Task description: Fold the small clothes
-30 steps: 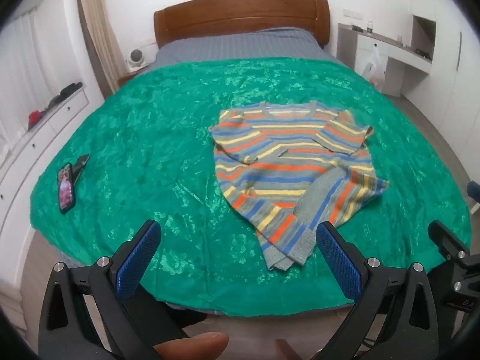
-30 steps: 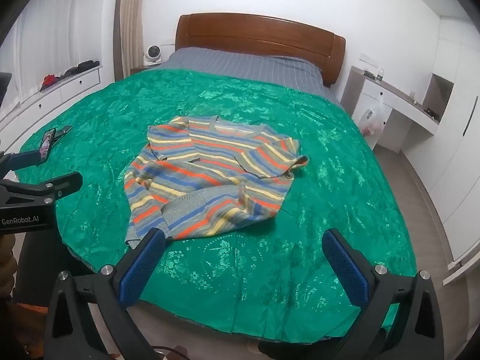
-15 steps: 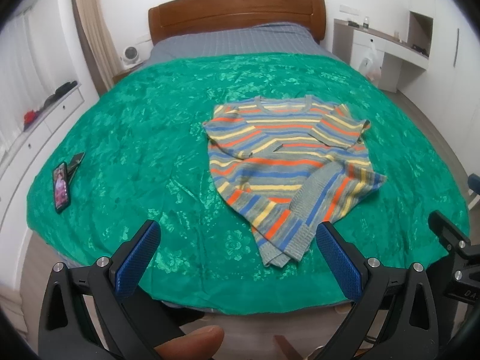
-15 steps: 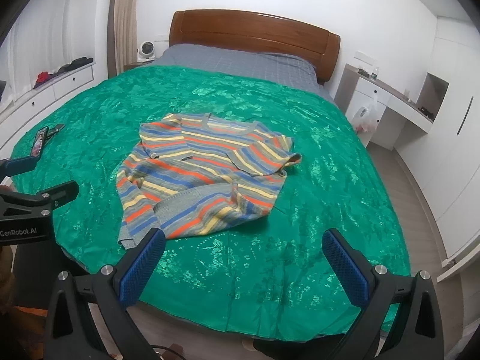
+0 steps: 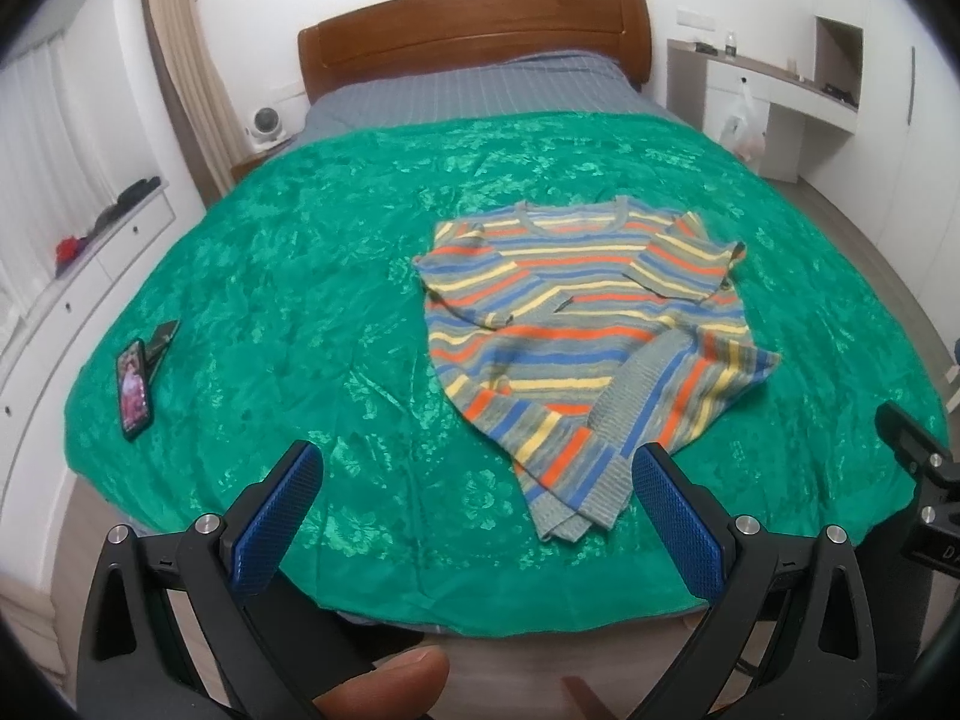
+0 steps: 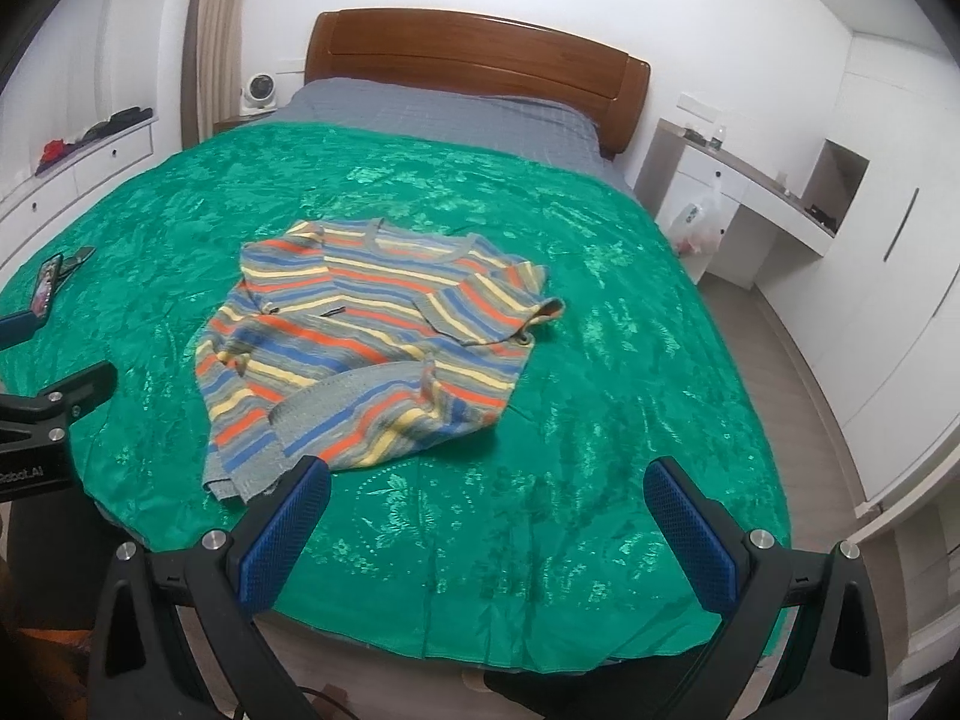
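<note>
1. The striped knit sweater (image 5: 591, 324) lies on the green bedspread (image 5: 312, 276), neckline toward the wooden headboard (image 5: 474, 30), both sleeves already turned in across the chest and the lower hem bunched toward the near edge of the bed.
2. The left gripper (image 5: 474, 498) hovers off the foot of the bed with its blue pads spread wide and nothing between them; a thumb (image 5: 384, 687) shows below it.
3. The right gripper (image 6: 489, 516) also stands wide apart and empty, to the right of the hem.
4. The step in hand looks like the reach for the hem. To do it well, each gripper should take 1 lower corner, the left at the narrow gray cuff end (image 5: 570, 516), the right at the rumpled corner (image 6: 456, 414), pinching both knit layers and not the bedspread.
5. Then lift low and carry the hem evenly toward the neckline, so the tucked sleeves stay put.
6. Against the frame 1 s ago, both cameras sit slightly closer to the bed, the sweater appears a little larger, and the fingers stay equally open.
7. A phone (image 5: 133, 387) rests well to the left, out of the way.
</note>
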